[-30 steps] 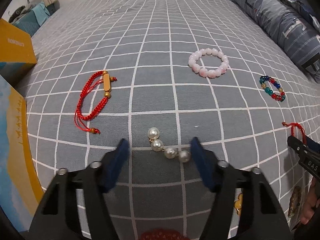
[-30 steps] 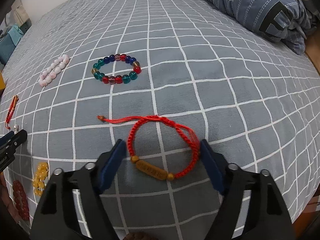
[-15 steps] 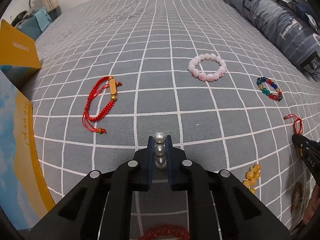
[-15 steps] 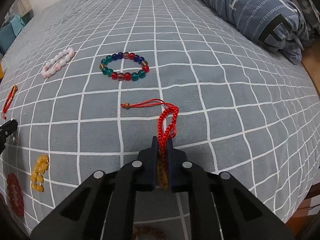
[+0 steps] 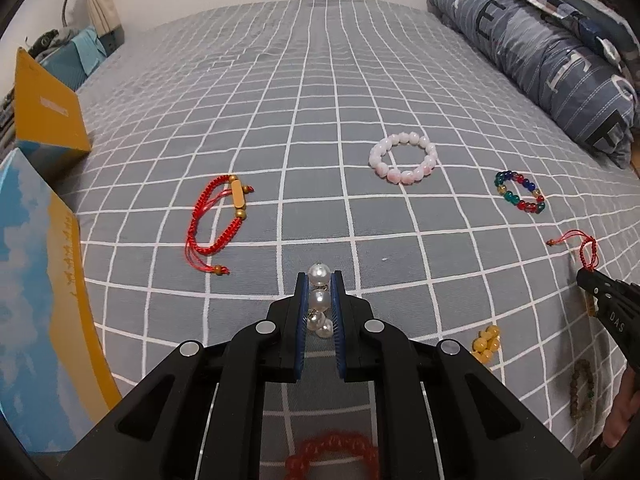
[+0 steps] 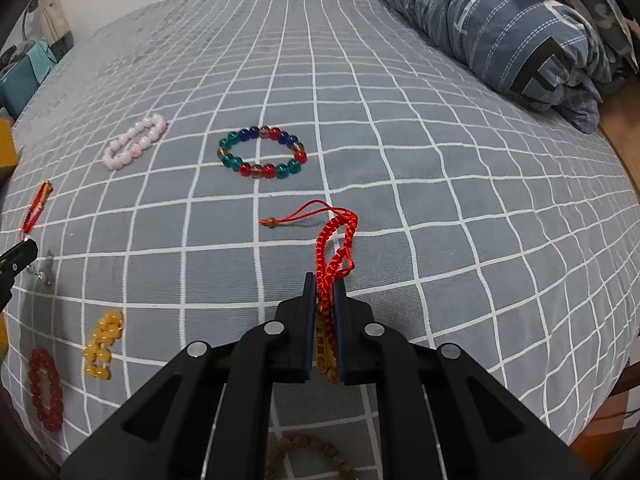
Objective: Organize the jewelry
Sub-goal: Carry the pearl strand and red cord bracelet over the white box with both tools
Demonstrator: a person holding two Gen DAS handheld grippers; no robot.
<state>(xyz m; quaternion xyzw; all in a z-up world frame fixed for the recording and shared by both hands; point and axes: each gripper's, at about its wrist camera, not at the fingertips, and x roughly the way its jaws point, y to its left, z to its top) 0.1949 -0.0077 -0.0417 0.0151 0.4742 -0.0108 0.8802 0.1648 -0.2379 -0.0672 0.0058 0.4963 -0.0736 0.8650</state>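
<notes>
My left gripper (image 5: pixel 319 280) is shut on a white pearl string (image 5: pixel 319 300), held between its blue pads just above the grey checked bed sheet (image 5: pixel 320 120). My right gripper (image 6: pixel 324 284) is shut on a red woven cord bracelet (image 6: pixel 334 248) with a gold bar; its loop and tail trail onto the sheet. It also shows at the right edge of the left wrist view (image 5: pixel 586 250). On the sheet lie another red cord bracelet (image 5: pixel 218 216), a pink bead bracelet (image 5: pixel 402 158) and a multicoloured bead bracelet (image 6: pixel 262 152).
A yellow bead bracelet (image 6: pixel 102 344), a red bead bracelet (image 6: pixel 46 388) and a brown wooden bead bracelet (image 6: pixel 320 452) lie near the front. Yellow and blue boxes (image 5: pixel 36 280) stand at the left. A striped folded quilt (image 6: pixel 520 28) lies at the right.
Both grippers went from open to shut, the left on the pearl string, the right on the red cord bracelet. Both have since lifted a little with their loads.
</notes>
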